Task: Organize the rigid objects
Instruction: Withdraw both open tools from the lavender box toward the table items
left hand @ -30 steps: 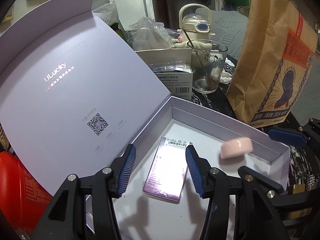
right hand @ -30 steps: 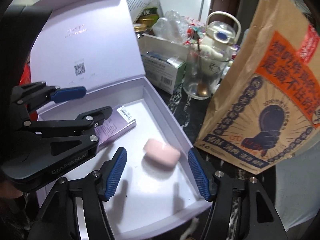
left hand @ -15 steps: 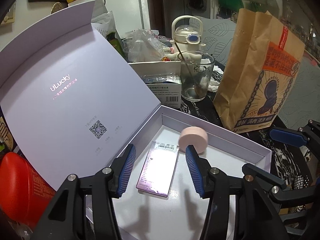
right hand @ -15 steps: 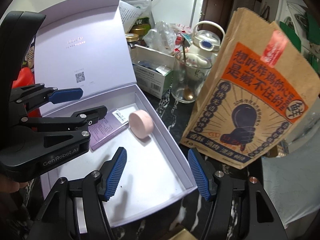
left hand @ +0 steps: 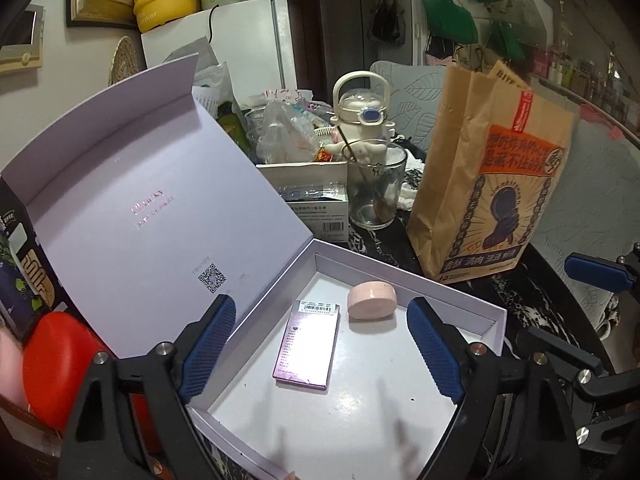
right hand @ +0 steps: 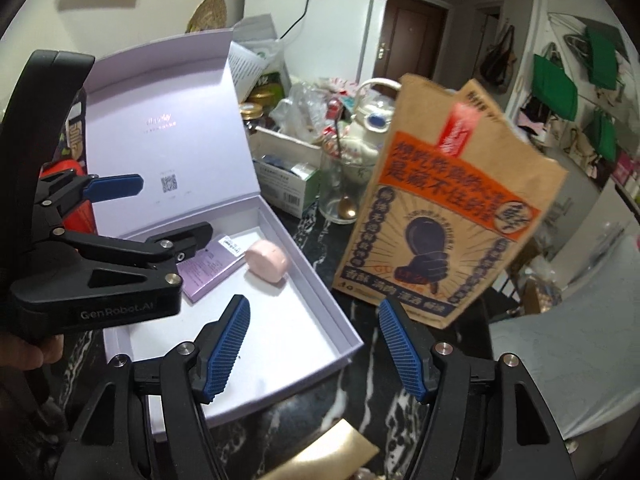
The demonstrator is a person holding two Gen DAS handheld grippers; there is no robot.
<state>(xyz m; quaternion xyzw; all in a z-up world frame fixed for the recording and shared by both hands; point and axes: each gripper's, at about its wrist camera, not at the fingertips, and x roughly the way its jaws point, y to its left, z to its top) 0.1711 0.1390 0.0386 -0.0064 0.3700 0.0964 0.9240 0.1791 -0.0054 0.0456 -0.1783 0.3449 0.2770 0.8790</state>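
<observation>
We hold the left gripper (left hand: 318, 356) over the shallow white cardboard gift box (left hand: 486, 318), blue-padded fingers spread wide w/ nothing between them. Inside the box, a flat lilac rectangular carton w/ barcode label (left hand: 308, 344) lies on the floor, approx. mid-box. A round pink puck-shaped soap bar (left hand: 372, 300) sits just beside the carton's barcode end, close to the box's far wall; can't tell if the two touch. The box's hinged lid (left hand: 160, 216) stands open, tilted back on the left side.

Our right gripper (right hand: 314, 352) hovers at the box's near right corner, over the dark marbled tabletop (right hand: 360, 364), fingers also spread apart, holding nothing. Beyond the box's right wall stands a tall brown paper bag w/ orange print (right hand: 440, 216); behind the box, a clear glass w/ a spoon (left hand: 374, 188) and a cream kettle-shaped bottle (left hand: 362, 110).
</observation>
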